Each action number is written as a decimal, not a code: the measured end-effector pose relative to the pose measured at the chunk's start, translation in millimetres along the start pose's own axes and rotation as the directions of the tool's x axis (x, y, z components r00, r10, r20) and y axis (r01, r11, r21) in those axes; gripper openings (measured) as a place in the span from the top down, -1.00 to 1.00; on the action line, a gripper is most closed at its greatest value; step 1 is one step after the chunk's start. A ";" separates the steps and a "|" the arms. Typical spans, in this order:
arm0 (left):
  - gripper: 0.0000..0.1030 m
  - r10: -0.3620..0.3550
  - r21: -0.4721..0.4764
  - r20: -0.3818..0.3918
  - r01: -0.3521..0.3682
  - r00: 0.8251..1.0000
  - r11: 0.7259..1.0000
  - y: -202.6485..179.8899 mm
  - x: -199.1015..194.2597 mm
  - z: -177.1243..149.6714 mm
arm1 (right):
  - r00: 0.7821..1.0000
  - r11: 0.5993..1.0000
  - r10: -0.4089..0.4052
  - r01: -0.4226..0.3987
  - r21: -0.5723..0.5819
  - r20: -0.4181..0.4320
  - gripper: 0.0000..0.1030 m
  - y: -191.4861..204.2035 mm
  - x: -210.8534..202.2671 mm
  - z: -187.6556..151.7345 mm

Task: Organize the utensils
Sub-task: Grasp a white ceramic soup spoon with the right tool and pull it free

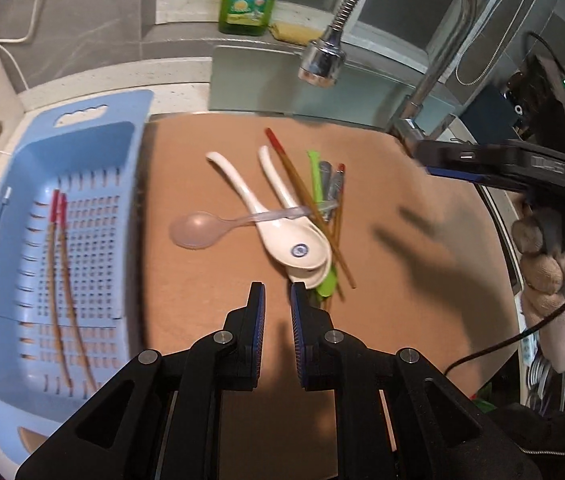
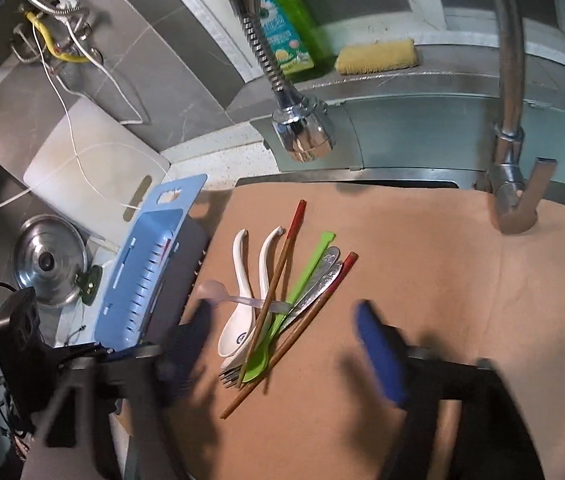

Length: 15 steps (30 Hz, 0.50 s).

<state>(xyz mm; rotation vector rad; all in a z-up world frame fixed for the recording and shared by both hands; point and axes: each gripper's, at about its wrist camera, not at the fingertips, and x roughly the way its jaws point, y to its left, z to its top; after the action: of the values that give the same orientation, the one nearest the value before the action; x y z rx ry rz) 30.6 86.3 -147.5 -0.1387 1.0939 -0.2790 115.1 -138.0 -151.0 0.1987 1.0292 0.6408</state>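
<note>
The left hand-held gripper (image 1: 277, 286) is nearly closed, empty; the right hand-held gripper (image 2: 282, 316) is spread around piled utensils (image 2: 274, 304), nothing gripped.

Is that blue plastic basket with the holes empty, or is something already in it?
Not empty. The blue perforated plastic basket holds two red-tipped wooden chopsticks lying on its floor; nothing else shows inside.

My left gripper (image 1: 277, 294) hangs over the brown mat (image 1: 422, 320), jaws nearly closed with nothing between them. Just beyond its tips lie two white spoons (image 1: 282, 216), a clear spoon (image 1: 202, 229), a green spoon (image 1: 316, 184) and chopsticks (image 1: 306, 200), heaped together. To the left, the blue basket (image 1: 130, 184) holds another chopstick pair (image 1: 62, 280). My right gripper's body (image 1: 522, 168) shows far right.
</note>
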 end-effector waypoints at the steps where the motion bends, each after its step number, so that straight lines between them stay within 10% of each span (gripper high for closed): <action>1: 0.77 0.002 0.000 -0.001 -0.002 1.000 1.000 -2.0 0.7 -0.4 | 1.000 1.000 0.012 -0.013 -0.018 -0.029 0.22 2.1 9.5 3.2; 15: 0.77 0.064 -0.070 0.016 -0.063 0.998 0.996 12.3 -15.6 -15.6 | 0.947 0.984 0.092 -0.133 -0.118 -0.307 0.73 49.4 121.3 38.5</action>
<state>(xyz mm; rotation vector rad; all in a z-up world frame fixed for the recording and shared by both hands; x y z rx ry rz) 11.9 103.0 -144.3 -0.1678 1.0887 -0.1827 170.6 -22.5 -198.2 0.0388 1.2678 0.8617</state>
